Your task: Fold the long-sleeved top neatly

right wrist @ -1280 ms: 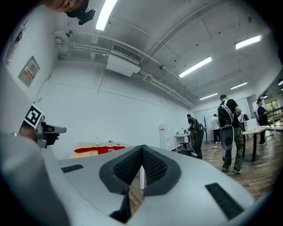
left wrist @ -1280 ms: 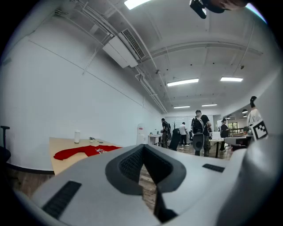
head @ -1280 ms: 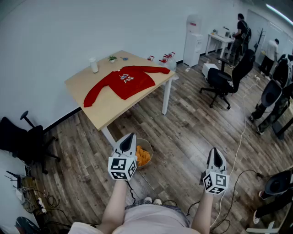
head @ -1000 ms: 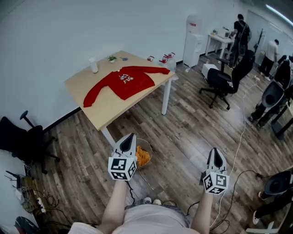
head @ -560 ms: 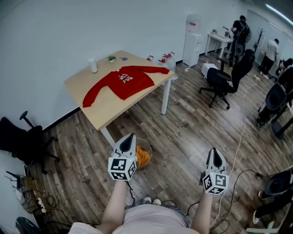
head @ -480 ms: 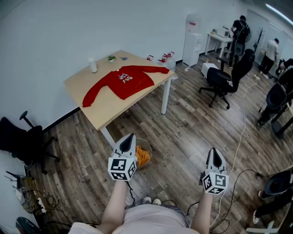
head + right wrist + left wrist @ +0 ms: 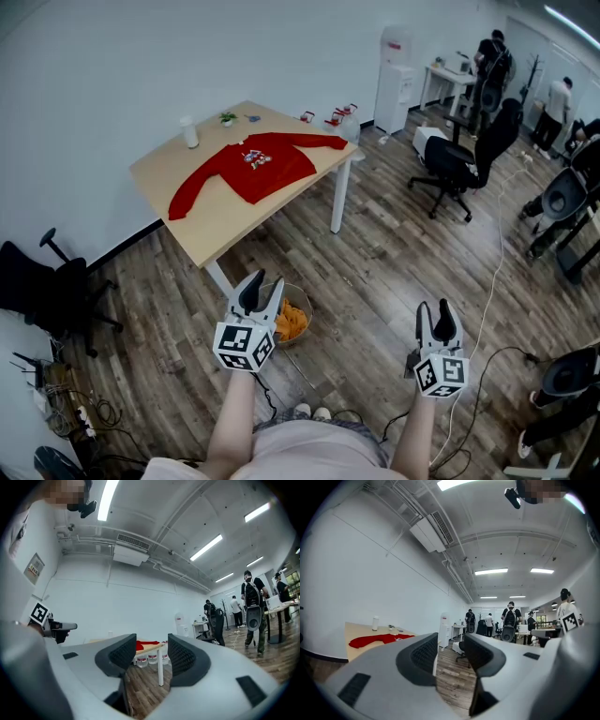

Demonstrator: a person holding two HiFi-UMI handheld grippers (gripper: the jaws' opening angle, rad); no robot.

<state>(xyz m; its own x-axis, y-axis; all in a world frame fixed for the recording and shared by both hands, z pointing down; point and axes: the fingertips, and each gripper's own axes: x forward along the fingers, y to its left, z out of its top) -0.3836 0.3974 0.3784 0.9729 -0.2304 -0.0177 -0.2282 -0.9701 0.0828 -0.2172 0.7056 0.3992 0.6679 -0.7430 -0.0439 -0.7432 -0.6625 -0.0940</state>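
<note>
Left gripper (image 7: 262, 289): jaws apart, just been opening. Nothing sits between the pads; only floorboards and the far room show through the gap.

Right gripper (image 7: 435, 317): jaws likewise apart, just been opening, empty. A leg and edge of the table (image 7: 217, 236) show through its gap.

Pose: both grippers are held out in front of the body on bare forearms (image 7: 234, 412). They point level toward the table, with the marker cubes turned up to the head camera. Both are well short of the table and touch nothing. The left one is the nearer to the table's front leg.

Task item: the red long-sleeved top (image 7: 253, 167) lies flat and unfolded on the table, print side up, with its sleeves spread out to either side. One cuff reaches toward the table's left edge and the other toward its right corner.

Also on the table, behind the top on the wall side: a white cup (image 7: 190, 132) and a small plant (image 7: 228, 118).

Room, placed from the table:
- Clear bottles (image 7: 342, 119) with red labels stand just past the right corner.
- A round bin (image 7: 292, 319) with orange contents sits on the wood floor (image 7: 375, 253) by the front leg.
- A water cooler (image 7: 395, 70) stands against the wall to the right.
- A black office chair (image 7: 457, 159) is farther right.
- Another black chair (image 7: 42, 286) is off the left side.
- People (image 7: 490, 61) stand at desks well beyond the table.
</note>
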